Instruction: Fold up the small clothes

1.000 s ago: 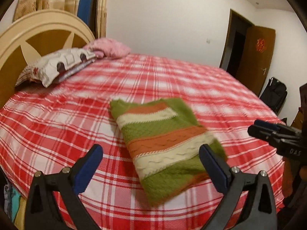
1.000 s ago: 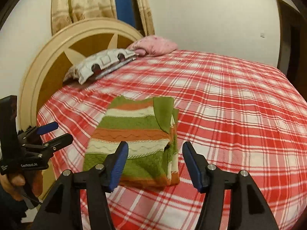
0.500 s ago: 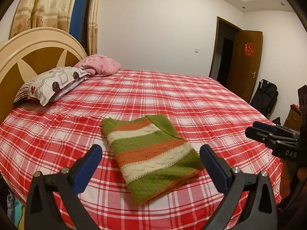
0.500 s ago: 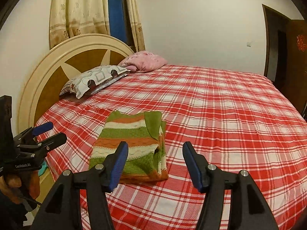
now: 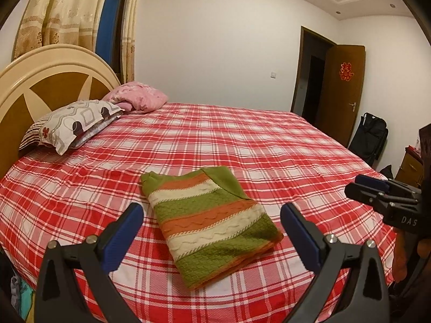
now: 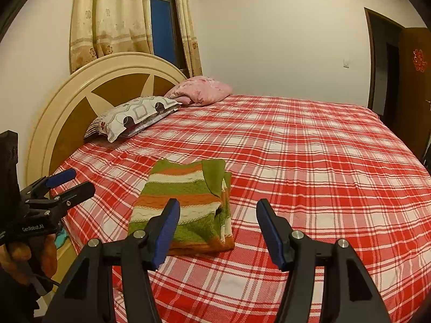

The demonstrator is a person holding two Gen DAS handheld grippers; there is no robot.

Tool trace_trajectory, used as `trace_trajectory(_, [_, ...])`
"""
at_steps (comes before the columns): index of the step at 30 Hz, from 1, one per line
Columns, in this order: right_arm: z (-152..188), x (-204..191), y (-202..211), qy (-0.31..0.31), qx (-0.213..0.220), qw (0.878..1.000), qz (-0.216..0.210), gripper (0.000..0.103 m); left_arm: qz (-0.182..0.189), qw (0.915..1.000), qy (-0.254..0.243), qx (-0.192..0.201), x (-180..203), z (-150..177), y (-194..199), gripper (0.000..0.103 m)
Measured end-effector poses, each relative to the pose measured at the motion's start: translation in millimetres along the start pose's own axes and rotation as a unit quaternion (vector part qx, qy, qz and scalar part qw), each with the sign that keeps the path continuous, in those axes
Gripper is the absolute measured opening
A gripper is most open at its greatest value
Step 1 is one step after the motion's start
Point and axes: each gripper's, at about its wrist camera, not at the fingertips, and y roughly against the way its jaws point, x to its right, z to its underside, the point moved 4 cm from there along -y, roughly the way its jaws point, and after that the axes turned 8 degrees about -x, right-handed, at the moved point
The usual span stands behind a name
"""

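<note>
Bedroom, red plaid bedspread (image 5: 242, 134); headboard (image 5: 54, 75) and two pillows (image 5: 75, 123) at left. Left gripper (image 5: 212, 228): jaws wide apart, empty, clear of cloth. Striped knit sweater (image 5: 210, 220) lies folded in a neat rectangle near the bed's near edge, between both tools. Right gripper (image 6: 216, 231): jaws apart, empty. Risk: a low fingertip could catch the loose top flap and undo the fold.

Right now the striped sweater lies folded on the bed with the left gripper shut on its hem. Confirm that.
Not so: the left gripper is open, jaws apart and clear of the striped sweater, as the left wrist view shows. The sweater does lie folded on the bed.
</note>
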Motion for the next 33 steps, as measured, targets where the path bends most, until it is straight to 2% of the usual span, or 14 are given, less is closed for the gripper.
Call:
trace_trajectory(21, [-1.7,-2.3,8.1,0.002,0.011,1.0,-0.007,0.06,-0.006,1.0,-0.004,-0.004,4.6,-3.6,3.3,0.103])
trace_trajectory(30, [-0.5,-3.6,7.3,0.01,0.011,1.0,-0.007,0.06,-0.011,0.9999,-0.002,0.008,6.5,-5.8,8.8,0.103])
trace_trajectory(33, [-0.6,-4.2,7.8,0.012,0.011,1.0,-0.007,0.06,-0.022,0.9997,-0.001,0.007,5.8,-5.6,8.3,0.103])
